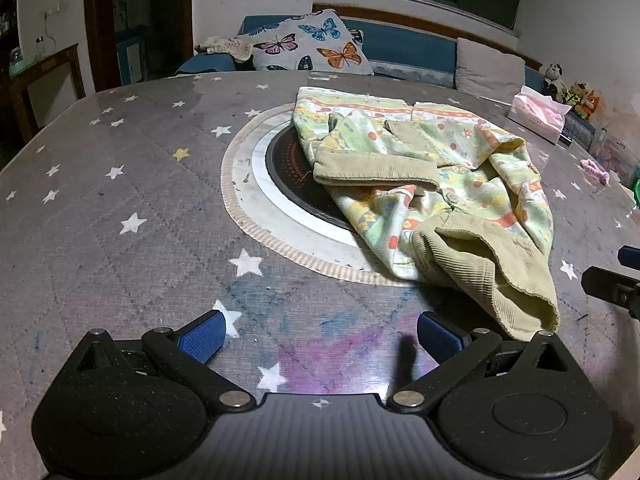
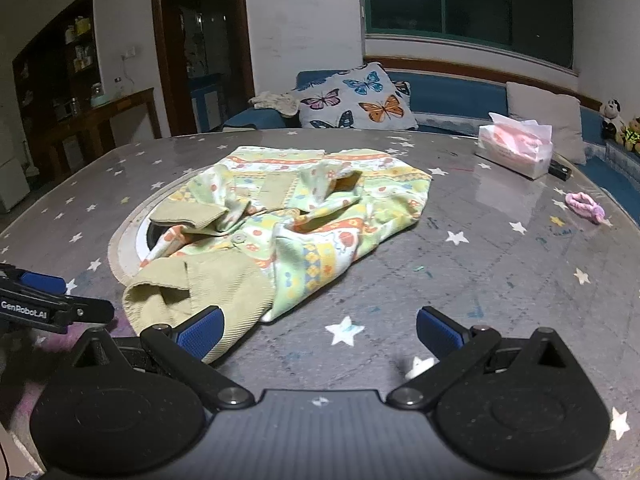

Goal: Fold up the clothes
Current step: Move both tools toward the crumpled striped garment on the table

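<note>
On the left, the left gripper [image 1: 320, 340] is held low over the star-patterned worktop [image 1: 120, 184], its blue-padded fingers [image 1: 202, 338] spread wide apart with nothing between them. Beyond it, near the middle of the worktop, a round dark hotplate [image 1: 286, 164] set in a pale ring is seen, partly covered by the garment [image 1: 432, 184]. The garment, a small jacket turned to show its pale green printed lining with khaki corduroy at the cuffs and hem, lies crumpled and unfolded on the worktop. One khaki corner reaches down to just beside the left gripper's right-hand finger; whether it is touched cannot be told.

In the right wrist view, the same garment [image 2: 288, 224] is seen ahead and to the left, its near khaki part lying under or against the left-hand finger of the right gripper [image 2: 320, 336]. The fingers [image 2: 440, 336] of this gripper are likewise spread wide, and nothing is gripped. The left gripper is seen at the left edge of this view, near the garment's khaki end.

Further right, a tissue pack [image 2: 516, 150] stands near the far edge of the worktop, and a pink hair tie [image 2: 584, 204] lies well apart from the garment. A butterfly cushion [image 2: 360, 100] is seen on the blue sofa [image 2: 452, 96] behind.
</note>
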Available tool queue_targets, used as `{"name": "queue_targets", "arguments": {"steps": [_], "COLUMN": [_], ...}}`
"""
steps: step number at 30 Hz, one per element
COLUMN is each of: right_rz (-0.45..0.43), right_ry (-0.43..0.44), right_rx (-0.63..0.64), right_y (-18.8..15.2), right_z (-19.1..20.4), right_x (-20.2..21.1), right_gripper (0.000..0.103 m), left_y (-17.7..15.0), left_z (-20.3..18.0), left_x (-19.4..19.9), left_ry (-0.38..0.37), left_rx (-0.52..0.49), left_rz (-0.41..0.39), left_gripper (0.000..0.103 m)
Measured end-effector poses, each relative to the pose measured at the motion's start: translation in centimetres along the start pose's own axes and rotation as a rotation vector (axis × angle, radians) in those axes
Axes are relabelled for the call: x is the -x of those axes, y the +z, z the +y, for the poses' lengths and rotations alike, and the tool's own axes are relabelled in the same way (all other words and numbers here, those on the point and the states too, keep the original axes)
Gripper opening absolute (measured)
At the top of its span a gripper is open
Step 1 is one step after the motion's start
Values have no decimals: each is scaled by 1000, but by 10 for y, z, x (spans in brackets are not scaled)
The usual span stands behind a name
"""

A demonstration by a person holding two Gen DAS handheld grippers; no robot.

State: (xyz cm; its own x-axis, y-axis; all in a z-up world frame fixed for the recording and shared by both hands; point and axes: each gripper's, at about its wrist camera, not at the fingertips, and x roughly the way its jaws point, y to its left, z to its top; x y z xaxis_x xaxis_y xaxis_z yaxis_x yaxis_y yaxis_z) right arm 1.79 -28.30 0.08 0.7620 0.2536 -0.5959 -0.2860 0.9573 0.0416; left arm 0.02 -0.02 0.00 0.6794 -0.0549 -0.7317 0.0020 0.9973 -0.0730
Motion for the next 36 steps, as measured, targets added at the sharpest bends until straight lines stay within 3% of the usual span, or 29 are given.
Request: {"name": "queue_targets", "arguments": {"steps": [36], "right_rz": [43], "right_ry": [64], "right_rx": [0], "right_y": [-9], "right_z": [19], "right_x": [2], "right_gripper": [103], "left_y": [-3], "left_z": [-11], "left_x": [1], "left_ry": [12], "left_rx": [-47], "left_rz": [7], "left_gripper": [103]}}
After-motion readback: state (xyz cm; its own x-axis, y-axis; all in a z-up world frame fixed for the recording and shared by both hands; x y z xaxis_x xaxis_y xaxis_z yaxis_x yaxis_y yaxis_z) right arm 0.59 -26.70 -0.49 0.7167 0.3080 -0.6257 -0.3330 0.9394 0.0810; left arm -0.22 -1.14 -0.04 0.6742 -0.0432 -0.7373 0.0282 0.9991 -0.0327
